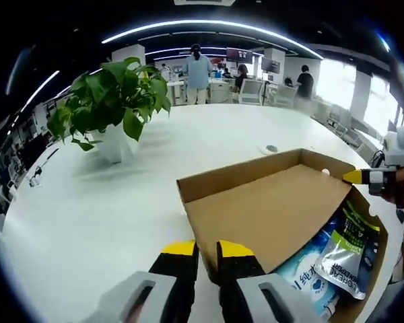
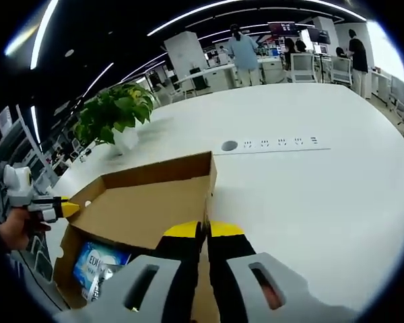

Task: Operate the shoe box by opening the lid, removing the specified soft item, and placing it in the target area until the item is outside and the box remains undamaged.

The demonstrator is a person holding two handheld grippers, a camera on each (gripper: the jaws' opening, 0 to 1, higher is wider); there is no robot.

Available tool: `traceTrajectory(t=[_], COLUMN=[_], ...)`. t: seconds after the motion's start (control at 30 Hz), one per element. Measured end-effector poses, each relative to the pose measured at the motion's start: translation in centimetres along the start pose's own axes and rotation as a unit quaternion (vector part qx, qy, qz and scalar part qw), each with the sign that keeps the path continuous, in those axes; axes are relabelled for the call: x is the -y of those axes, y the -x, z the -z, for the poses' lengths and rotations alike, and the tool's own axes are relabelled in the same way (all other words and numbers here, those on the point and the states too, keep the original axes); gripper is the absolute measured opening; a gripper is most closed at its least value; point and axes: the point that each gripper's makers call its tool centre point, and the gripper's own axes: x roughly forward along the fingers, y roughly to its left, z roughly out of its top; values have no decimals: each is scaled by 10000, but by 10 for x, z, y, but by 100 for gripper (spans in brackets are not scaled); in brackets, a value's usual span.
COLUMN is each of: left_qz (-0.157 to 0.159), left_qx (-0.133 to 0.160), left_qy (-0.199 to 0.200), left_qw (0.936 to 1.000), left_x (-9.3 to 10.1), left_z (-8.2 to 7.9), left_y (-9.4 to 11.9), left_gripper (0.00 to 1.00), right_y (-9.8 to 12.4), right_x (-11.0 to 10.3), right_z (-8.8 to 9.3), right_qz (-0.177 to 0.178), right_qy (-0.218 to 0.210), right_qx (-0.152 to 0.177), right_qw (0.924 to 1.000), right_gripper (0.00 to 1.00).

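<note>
A brown cardboard shoe box [image 1: 377,269] stands on the white table with its lid [image 1: 269,208] swung up and held about level. My left gripper [image 1: 208,247] is shut on the lid's near edge. My right gripper [image 2: 203,229] is shut on the opposite edge of the lid [image 2: 148,208] and shows as a yellow tip [image 1: 355,177] in the left gripper view. The left gripper's yellow tip [image 2: 66,208] appears at the lid's far corner, held by a hand. Inside the box lie a blue-and-white soft pack [image 1: 303,276] and a silver-green pouch [image 1: 343,259].
A potted green plant [image 1: 114,101] stands on the round white table [image 1: 87,215] behind the box. A row of sockets [image 2: 276,142] is set into the tabletop. People, chairs and desks fill the far background.
</note>
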Motion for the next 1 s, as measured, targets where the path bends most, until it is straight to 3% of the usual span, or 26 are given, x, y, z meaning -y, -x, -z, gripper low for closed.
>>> traceTrajectory(t=[0.47,1.0], left_qz=[106,74], left_qx=[193,610], left_qy=[104,253], left_qw=[9997,9978], left_x=[1,-6], left_z=[4,6], left_y=[11,41], left_gripper=[13,17], right_y=[19,49], right_x=[-1,10], right_z=[6,18], right_qz=[24,122], right_qy=[24,-72], right_qx=[-13,118], right_qw=[10000,9998], right_gripper=[3,5])
